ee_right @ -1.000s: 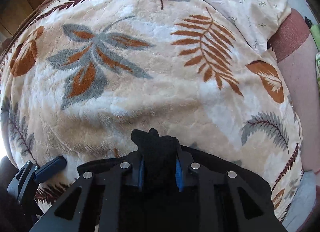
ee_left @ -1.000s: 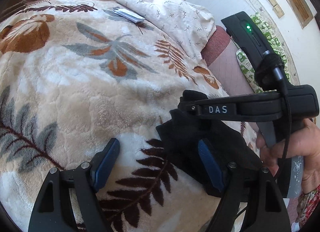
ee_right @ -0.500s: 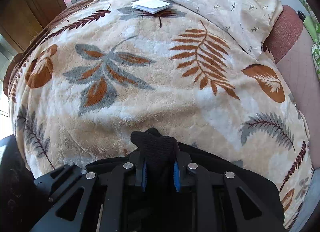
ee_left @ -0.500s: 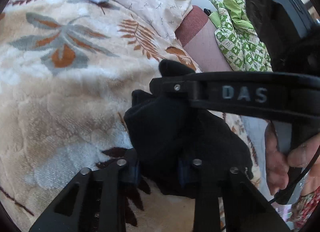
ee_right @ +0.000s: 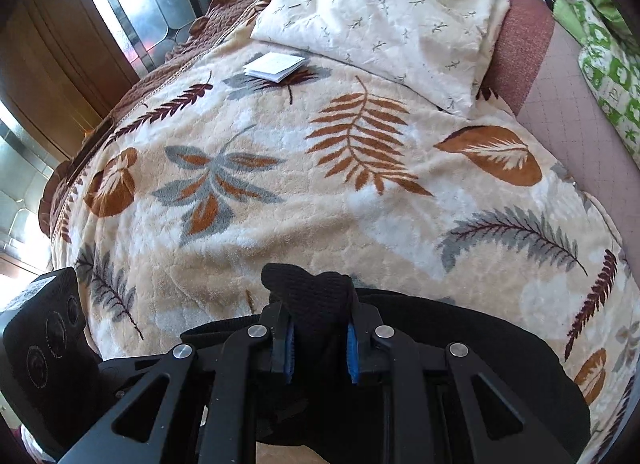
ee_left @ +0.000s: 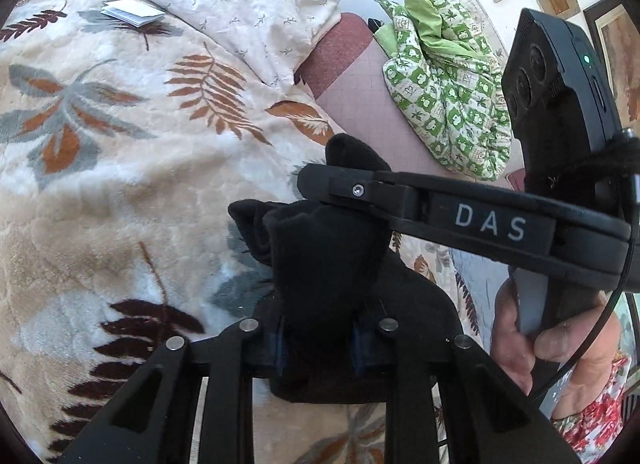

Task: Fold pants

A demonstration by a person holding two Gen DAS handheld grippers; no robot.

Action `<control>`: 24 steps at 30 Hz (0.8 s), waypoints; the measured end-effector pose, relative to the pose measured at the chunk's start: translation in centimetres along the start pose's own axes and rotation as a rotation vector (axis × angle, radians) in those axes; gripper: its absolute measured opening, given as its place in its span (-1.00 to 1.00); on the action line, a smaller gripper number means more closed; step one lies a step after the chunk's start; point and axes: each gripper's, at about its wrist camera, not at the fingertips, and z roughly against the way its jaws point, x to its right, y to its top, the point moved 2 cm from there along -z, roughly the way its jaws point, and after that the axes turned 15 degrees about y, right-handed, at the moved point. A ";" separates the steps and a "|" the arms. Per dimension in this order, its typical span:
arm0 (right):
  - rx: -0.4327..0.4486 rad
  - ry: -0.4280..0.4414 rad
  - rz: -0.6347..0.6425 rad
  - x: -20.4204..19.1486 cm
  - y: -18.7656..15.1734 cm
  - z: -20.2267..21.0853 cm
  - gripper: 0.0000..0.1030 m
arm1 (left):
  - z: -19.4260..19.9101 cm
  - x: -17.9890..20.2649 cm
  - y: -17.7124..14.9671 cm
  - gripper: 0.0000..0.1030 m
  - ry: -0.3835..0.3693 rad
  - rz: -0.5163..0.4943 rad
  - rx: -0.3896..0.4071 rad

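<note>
- Meanwhile, on a bed spread with a leaf-print blanket [ee_right: 280, 200], a person works a pair of black pants [ee_left: 332, 264] with two hand-held grippers.
- Left gripper [ee_left: 320, 340]: its jaws are closing, and a thick bunch of the black cloth already stands pinched between the blue pads, rising above them in a loose peak.
- Right gripper [ee_right: 320, 340]: clenched tight on another bunch of the same pants, a knitted-looking tuft poking up past its fingertips; in the left view a hand [ee_left: 520, 328] grips its handle just beside the cloth.
- Relative to the blanket, the pants sit at its near edge, partly lifted off the pile, with the rest draped dark below the right gripper; how flat that part lies cannot be told.
- Well beyond the pants on the blanket lie a small white booklet [ee_right: 274, 66] and a cream pillow [ee_right: 384, 20]; green patterned cloth [ee_left: 444, 104] is heaped off the blanket's far side.
- Judging by the sag and soft folds, the fabric looks light, limp and non-slippery, likely to droop wherever unsupported.
- Best hold, on this reading, is at two matching points along one edge, waistband or hem, kept apart so the cloth hangs taut between them.
</note>
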 end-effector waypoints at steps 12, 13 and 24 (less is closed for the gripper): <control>0.168 0.066 -0.234 11.3 -6.9 7.3 -0.59 | -5.8 11.4 -3.3 -0.56 0.017 -0.140 -0.096; 0.182 0.072 -0.263 12.5 -7.8 7.6 -0.59 | -6.3 12.1 -3.9 -0.56 0.026 -0.157 -0.105; 0.395 -0.101 -0.483 21.5 -17.3 13.1 0.22 | -6.7 15.6 -8.4 0.10 0.061 -0.311 -0.150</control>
